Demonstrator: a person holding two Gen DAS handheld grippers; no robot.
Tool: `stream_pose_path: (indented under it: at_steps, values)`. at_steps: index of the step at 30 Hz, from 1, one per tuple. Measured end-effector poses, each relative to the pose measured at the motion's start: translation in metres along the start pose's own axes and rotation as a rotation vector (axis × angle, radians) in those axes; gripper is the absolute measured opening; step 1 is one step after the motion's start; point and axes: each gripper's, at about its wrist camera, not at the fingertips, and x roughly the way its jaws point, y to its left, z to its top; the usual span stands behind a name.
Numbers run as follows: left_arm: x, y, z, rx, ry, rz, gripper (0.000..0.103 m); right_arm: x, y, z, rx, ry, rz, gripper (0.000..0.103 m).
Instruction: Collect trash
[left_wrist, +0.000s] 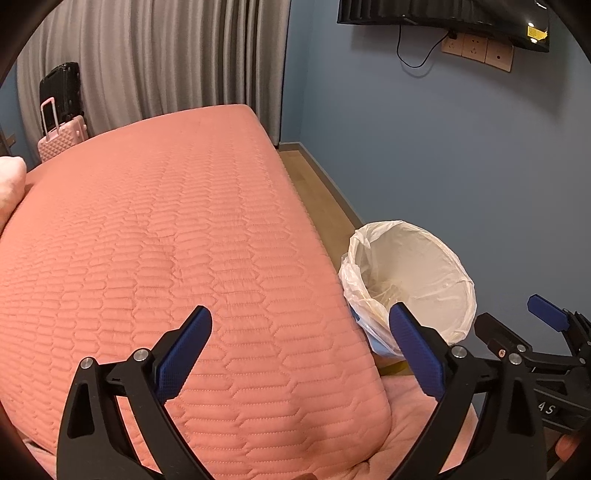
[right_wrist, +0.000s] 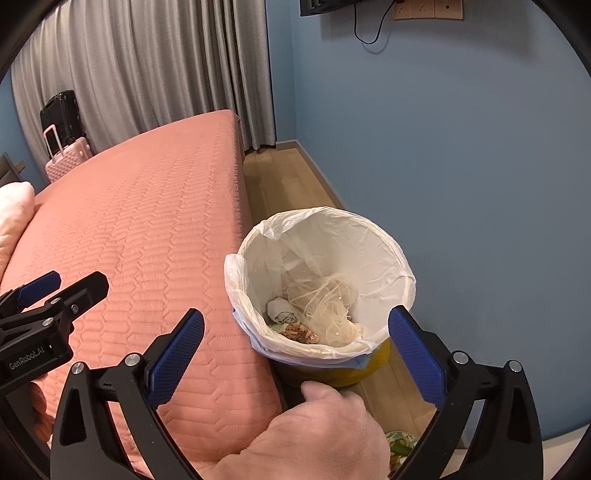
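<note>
Both tongs, left tongs (left_wrist: 301, 341) and right tongs (right_wrist: 295, 345), gape empty; lined trash bin (right_wrist: 325, 229) lower centre holds trash; next likely find more.

Quilted cloth bedspread (left_wrist: 166, 240) — crinkly plastic bin liner (right_wrist: 332, 240).

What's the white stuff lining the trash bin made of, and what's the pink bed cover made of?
The bin liner looks like thin plastic film: it is see-through, wrinkly and a bit shiny. The bed cover looks like soft matte quilted fabric, with stitched rows puffing it up.
</note>
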Motion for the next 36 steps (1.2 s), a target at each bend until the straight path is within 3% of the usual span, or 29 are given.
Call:
stream_pose_path:
  at_steps: [36]
  values:
    - [0.0005, -0.0060, -0.0091, 0.032, 0.007, 0.066, 0.093, -0.0026, 0.0020, -0.0064, -0.015, 0.003, -0.009, 0.097]
